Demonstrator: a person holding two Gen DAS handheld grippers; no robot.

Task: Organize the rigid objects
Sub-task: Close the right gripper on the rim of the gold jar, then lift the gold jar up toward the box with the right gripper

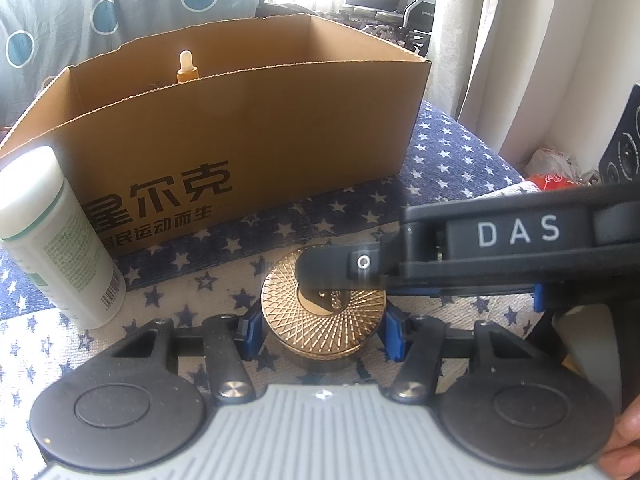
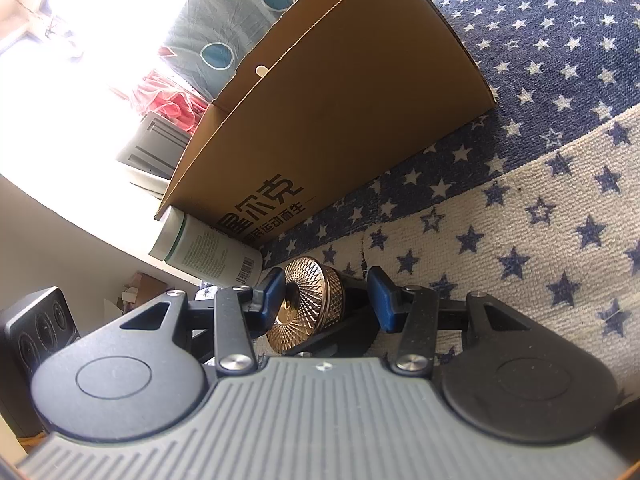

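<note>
A round jar with a patterned gold lid (image 1: 340, 320) and a dark body sits between the blue pads of my left gripper (image 1: 323, 332), which press on its two sides. My right gripper (image 2: 328, 296) comes in from the right, rolled on its side. One of its pads lies on the lid's face and the other against the jar's (image 2: 308, 304) dark underside. Its upper finger (image 1: 340, 268) covers the far part of the lid. I cannot tell whether the jar touches the cloth. An open cardboard box (image 1: 280, 132) stands just behind.
A white bottle with a green label (image 1: 60, 240) stands left of the jar against the box front. An orange dropper bottle (image 1: 185, 68) stands inside the box. Star-patterned cloth (image 2: 520, 220) covers the surface. A black device (image 1: 624, 148) and curtains are at the right.
</note>
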